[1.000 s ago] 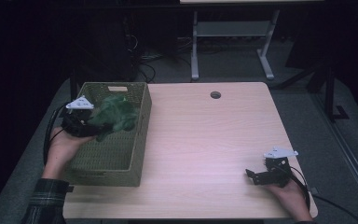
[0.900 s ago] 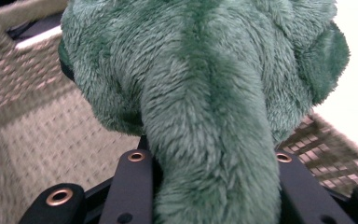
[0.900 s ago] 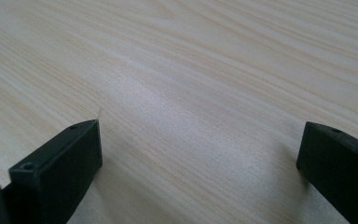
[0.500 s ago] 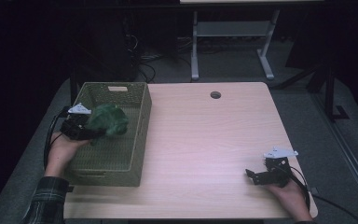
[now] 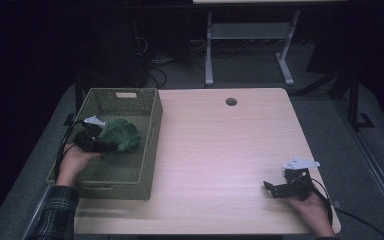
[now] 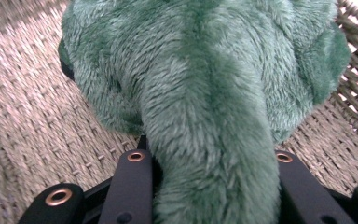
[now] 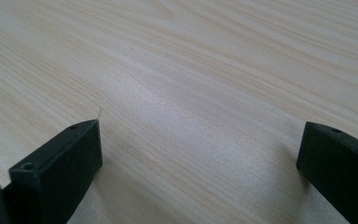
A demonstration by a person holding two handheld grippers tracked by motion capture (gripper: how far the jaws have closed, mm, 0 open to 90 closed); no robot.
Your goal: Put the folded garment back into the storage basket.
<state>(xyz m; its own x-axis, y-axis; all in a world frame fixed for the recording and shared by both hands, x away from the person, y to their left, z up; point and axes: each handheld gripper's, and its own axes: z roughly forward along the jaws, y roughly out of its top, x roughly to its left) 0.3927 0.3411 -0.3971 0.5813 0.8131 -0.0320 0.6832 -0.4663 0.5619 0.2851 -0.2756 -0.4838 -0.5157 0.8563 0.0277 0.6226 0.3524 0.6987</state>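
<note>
A green plush toy (image 5: pixel 121 135) hangs low inside the woven basket (image 5: pixel 150 131) at the table's left. My left gripper (image 5: pixel 105 145) is shut on a long furry part of the green plush toy (image 6: pixel 205 107), which bulges between both black jaws just above the woven basket (image 6: pixel 32 112) floor. Over the table's near right corner, my right gripper (image 5: pixel 270 187) is open, its two jaws wide apart above bare wood. In the right gripper view, my right gripper (image 7: pixel 200 149) has nothing between its jaws.
The light wooden table (image 5: pixel 220 150) has a round cable hole (image 5: pixel 231 101) at the back. A metal stand (image 5: pixel 247 40) and cables lie on the dark floor behind. The basket wall stands close to the right of the toy.
My left gripper has sunk with the plush toy from rim height down into the basket, shifting slightly toward the near side. The right gripper has stayed still.
</note>
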